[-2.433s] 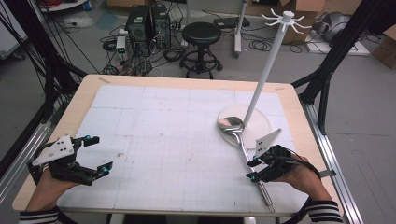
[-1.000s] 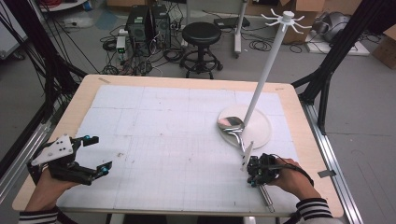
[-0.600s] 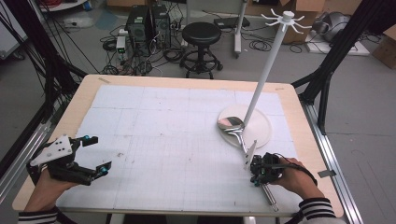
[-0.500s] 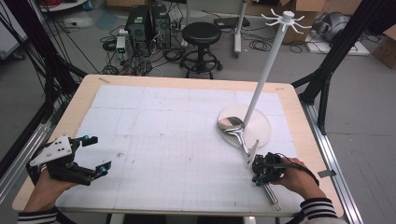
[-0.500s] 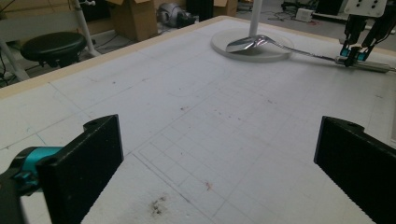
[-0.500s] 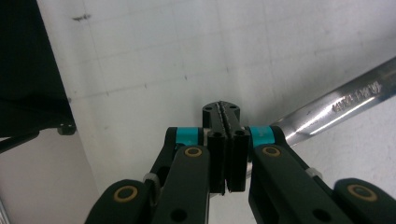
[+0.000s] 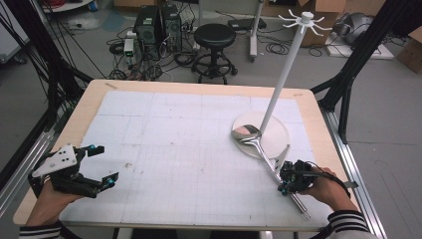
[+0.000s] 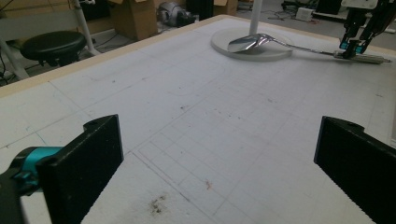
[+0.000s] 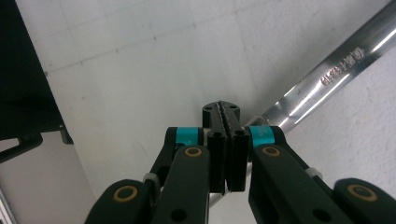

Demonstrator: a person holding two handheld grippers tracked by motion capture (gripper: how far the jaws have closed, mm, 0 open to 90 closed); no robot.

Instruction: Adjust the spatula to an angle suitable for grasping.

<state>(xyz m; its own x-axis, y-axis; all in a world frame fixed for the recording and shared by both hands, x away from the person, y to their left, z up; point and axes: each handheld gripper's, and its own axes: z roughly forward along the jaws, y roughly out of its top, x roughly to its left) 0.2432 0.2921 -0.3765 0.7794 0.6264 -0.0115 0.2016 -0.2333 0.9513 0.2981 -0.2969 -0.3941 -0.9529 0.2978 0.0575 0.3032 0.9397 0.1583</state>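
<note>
Wooden table [image 7: 89, 107]; white gridded mat [image 7: 179, 144]; stand base [image 7: 276, 132], ladle [image 7: 259, 144].

My left claw [image 7: 102, 164] sits low near the tabletop's [image 7: 174, 144] left edge, jaws spread wide. My right claw [image 7: 284, 185] points down at the near right, jaws pressed together, hand [image 7: 331, 186] wrapped behind.

Engraved ladle handle [image 9: 343, 63], marking illegible
</note>
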